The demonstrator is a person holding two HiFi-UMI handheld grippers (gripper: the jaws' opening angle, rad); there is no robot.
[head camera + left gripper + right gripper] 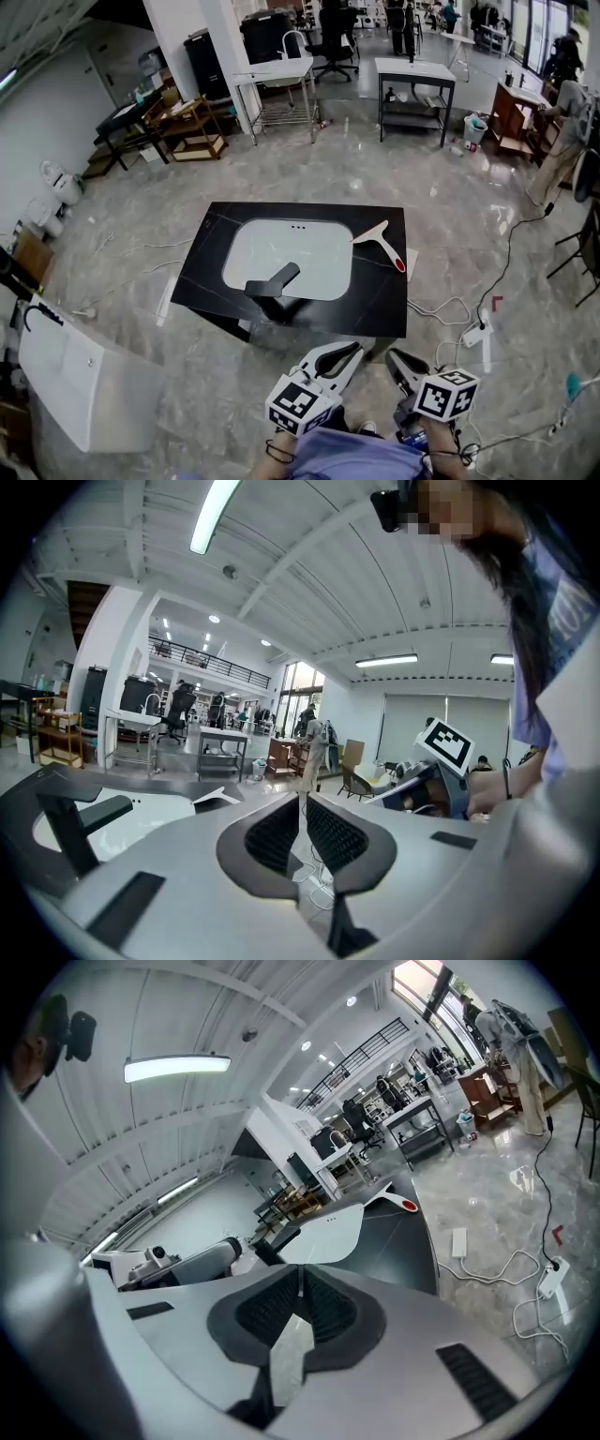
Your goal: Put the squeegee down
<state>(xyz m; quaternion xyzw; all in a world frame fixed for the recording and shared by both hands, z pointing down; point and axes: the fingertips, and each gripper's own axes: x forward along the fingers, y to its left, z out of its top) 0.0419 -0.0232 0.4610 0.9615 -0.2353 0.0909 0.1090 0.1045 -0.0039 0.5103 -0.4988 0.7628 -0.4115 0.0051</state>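
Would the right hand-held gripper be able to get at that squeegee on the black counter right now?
Probably, after moving forward: the right hand-held gripper sits shut, back from the counter, and the squeegee lies uncovered.

Your squeegee (pixel 382 246) lies flat on the black worktop (pixel 375 302), just right of the white sink (pixel 300 246), with its red handle tip pointing away from the sink. A black tap (pixel 274 281) stands at the sink's near rim. Your left hand-held gripper (pixel 349 352) and right hand-held gripper (pixel 396 359) hang side by side nearer you than the sink, off the worktop.
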